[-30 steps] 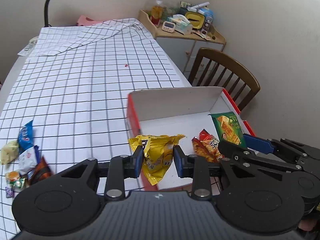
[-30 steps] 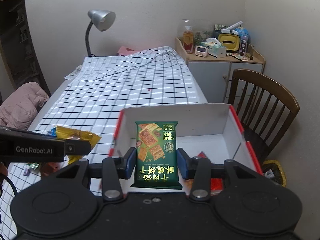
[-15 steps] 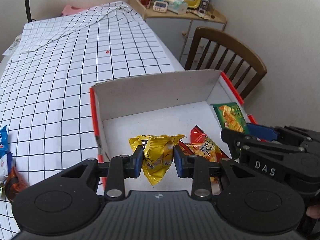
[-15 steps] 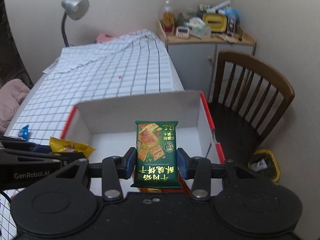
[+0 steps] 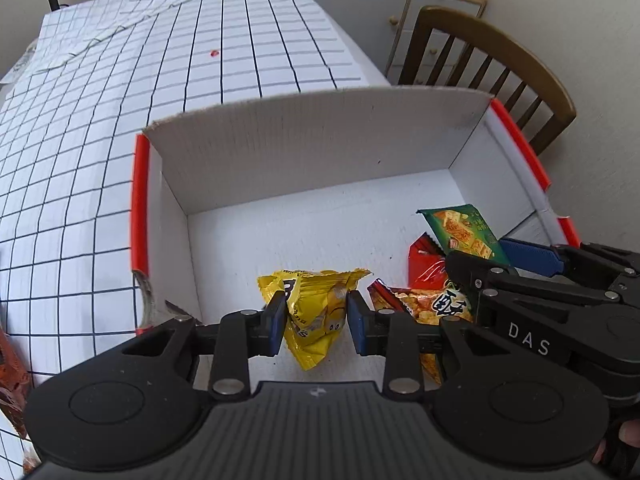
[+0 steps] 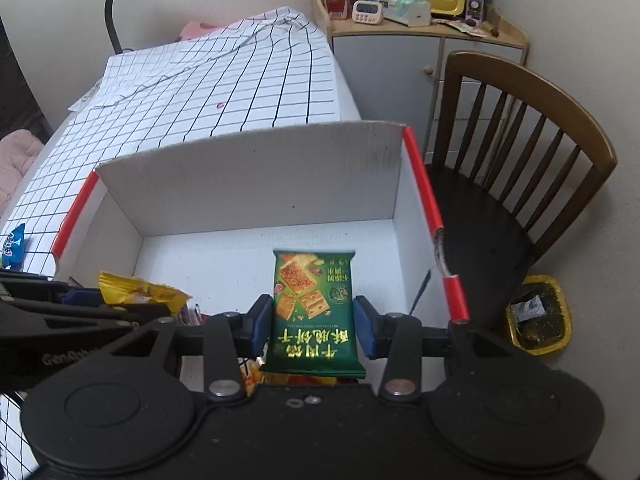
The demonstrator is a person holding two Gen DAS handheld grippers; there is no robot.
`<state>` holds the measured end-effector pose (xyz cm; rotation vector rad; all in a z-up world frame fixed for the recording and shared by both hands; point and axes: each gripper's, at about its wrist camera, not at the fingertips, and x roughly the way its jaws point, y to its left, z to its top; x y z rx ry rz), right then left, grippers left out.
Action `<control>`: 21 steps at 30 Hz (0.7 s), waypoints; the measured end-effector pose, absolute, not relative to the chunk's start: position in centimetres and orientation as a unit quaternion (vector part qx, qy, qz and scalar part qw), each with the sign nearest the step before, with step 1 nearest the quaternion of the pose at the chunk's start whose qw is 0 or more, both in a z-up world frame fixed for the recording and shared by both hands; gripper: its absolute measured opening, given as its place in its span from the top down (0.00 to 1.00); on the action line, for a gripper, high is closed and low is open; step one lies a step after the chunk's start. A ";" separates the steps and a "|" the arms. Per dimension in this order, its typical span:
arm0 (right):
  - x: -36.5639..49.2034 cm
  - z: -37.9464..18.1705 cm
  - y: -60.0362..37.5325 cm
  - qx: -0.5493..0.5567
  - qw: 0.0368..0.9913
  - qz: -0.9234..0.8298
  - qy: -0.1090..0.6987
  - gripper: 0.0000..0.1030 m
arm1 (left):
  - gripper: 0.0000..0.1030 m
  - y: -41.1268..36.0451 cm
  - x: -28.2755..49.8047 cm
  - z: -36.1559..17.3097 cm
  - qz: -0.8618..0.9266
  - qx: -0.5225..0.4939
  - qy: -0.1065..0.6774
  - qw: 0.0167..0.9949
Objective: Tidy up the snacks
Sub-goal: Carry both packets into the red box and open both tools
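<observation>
My left gripper (image 5: 316,322) is shut on a yellow snack bag (image 5: 316,312) and holds it above the floor of the white box with red edges (image 5: 320,148). My right gripper (image 6: 313,326) is shut on a green cracker packet (image 6: 313,312), also over the box (image 6: 256,176). The green packet (image 5: 464,232) and the right gripper show at the right of the left wrist view. A red and orange snack packet (image 5: 424,296) lies in the box beneath them. The yellow bag (image 6: 140,290) shows at the left of the right wrist view.
The box stands on a table with a checked cloth (image 5: 120,128). A wooden chair (image 6: 520,152) stands right of the box, with a yellow bin (image 6: 538,314) on the floor. A blue snack (image 6: 12,244) lies on the cloth at left. A cabinet (image 6: 400,64) with clutter stands behind.
Both grippers have moved forward and down over the box, each still holding its packet. The box now fills both views.
</observation>
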<state>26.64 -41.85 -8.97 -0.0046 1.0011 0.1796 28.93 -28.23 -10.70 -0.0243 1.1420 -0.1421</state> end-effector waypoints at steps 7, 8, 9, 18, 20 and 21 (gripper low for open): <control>27.1 -9.3 -41.9 -0.005 0.870 0.093 0.484 0.58 | 0.70 -28.5 29.4 -12.1 -0.062 -0.008 0.554 0.830; 27.3 -9.3 -42.0 -0.003 0.869 0.093 0.485 0.58 | 0.70 -28.5 29.4 -12.3 -0.061 -0.008 0.555 0.829; 27.3 -9.3 -42.1 -0.001 0.869 0.092 0.486 0.57 | 0.70 -28.5 29.4 -12.4 -0.061 -0.008 0.557 0.828; 27.4 -9.2 -42.0 -0.002 0.868 0.096 0.488 0.56 | 0.69 -28.6 29.7 -12.7 -0.070 -0.013 0.559 0.826; 27.3 -9.1 -42.1 -0.001 0.868 0.096 0.486 0.54 | 0.68 -28.4 29.6 -12.6 -0.074 -0.020 0.560 0.825; 27.2 -9.0 -42.1 0.001 0.869 0.095 0.485 0.53 | 0.65 -28.3 29.5 -12.6 -0.076 -0.023 0.560 0.825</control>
